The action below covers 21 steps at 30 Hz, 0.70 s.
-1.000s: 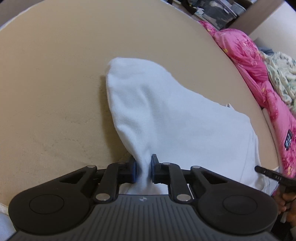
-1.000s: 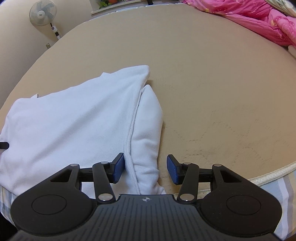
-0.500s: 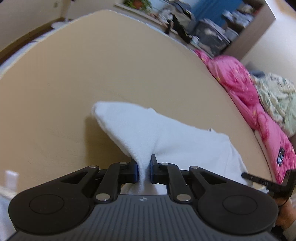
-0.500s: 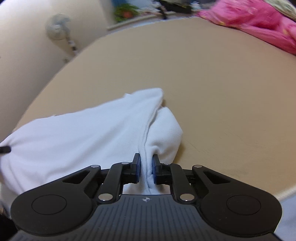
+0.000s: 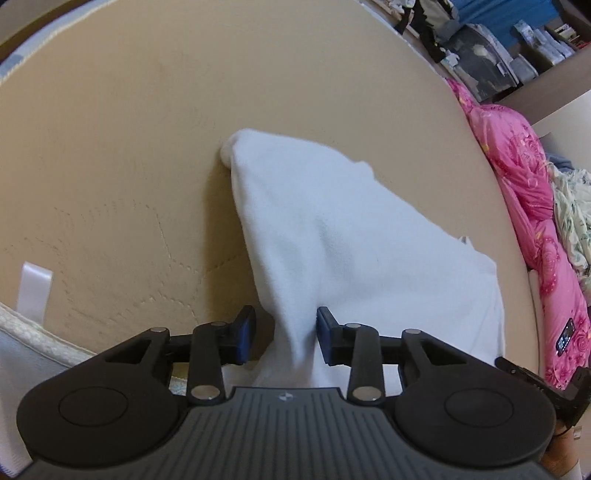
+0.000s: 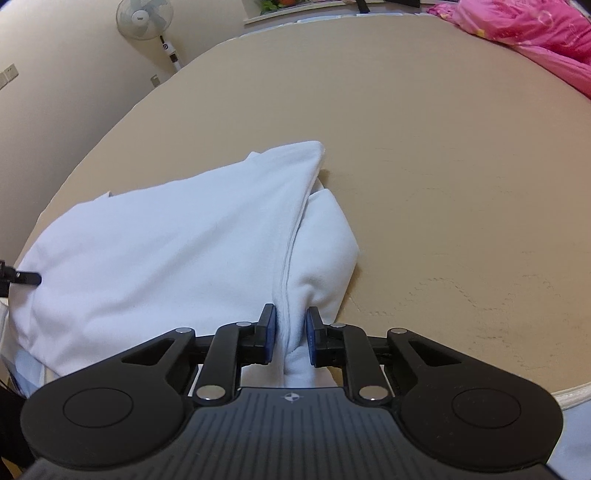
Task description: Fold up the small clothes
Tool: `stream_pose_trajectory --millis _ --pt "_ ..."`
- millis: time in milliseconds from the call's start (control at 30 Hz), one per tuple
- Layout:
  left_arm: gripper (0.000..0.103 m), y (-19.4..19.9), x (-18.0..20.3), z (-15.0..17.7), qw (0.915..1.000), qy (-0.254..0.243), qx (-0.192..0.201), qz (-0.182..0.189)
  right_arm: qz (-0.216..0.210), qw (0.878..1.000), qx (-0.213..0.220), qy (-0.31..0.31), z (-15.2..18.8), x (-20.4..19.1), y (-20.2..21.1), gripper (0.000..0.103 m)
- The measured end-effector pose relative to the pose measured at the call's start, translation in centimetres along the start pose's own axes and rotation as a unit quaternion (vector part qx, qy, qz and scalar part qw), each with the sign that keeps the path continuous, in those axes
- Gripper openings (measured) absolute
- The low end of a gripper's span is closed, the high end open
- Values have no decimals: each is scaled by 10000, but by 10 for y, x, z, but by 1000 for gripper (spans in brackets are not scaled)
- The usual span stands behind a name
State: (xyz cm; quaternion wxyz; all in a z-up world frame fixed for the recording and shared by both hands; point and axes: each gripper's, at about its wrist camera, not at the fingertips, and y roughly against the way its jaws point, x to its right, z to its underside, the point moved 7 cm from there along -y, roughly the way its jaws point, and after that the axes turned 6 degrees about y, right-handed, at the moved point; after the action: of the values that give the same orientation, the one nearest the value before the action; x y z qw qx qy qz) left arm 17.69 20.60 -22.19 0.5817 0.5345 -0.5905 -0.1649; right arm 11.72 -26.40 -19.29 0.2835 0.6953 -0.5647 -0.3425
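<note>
A white garment [image 5: 351,240] lies folded on the tan mattress [image 5: 129,129], near its front edge. My left gripper [image 5: 286,338] is open, its blue pads apart on either side of a fold of the cloth. My right gripper [image 6: 290,334] is shut on a seamed fold of the same garment [image 6: 166,251] at its right side. The tip of the right gripper shows in the left wrist view [image 5: 535,380] at lower right, and the tip of the left gripper shows in the right wrist view [image 6: 18,277] at the far left.
A pink quilt [image 5: 524,177] is heaped along the right side of the mattress, also in the right wrist view [image 6: 535,33]. A standing fan [image 6: 146,18] is by the wall. Cluttered shelves [image 5: 498,48] stand beyond the bed. The piped mattress edge [image 5: 33,332] runs close in front.
My left gripper has opened and let go of the cloth it pinched. My right gripper shut on the seamed fold half a second ago and still holds it. The garment has dropped lower.
</note>
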Motion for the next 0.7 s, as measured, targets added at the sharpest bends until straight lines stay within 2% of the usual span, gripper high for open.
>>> stream_pose_trajectory --millis 100,133,167,300,367,433,567,633,700 --pt "37 -1 -2 3 9998 -173 54 -40 -33 10000 36 -62 -3 -5 2 16" --pt "24 -1 0 3 9997 -229 97 -50 -30 9999 76 -142 -4 -4 4 20" --pt "16 -4 4 6 9996 -265 90 8 8 9997 137 -226 -6 -1 9 27" --pt "14 -3 23 15 9969 -714 248 -199 424 9952 653 -594 -21 19 34 30" --pt "13 4 38 17 9977 -596 311 -124 589 9904 912 -856 -27 32 48 30" --pt "13 13 60 20 9983 -417 383 106 629 9858 1061 -1139 -30 43 58 30" --pt "13 16 155 35 9944 -828 478 447 466 9831 1178 -1321 -33 53 66 30" --pt "13 6 207 44 9923 -933 400 713 433 9836 1226 -1253 -35 53 68 30" --pt "14 -16 268 56 9903 -1068 352 819 408 9838 1271 -1199 -37 52 68 30"
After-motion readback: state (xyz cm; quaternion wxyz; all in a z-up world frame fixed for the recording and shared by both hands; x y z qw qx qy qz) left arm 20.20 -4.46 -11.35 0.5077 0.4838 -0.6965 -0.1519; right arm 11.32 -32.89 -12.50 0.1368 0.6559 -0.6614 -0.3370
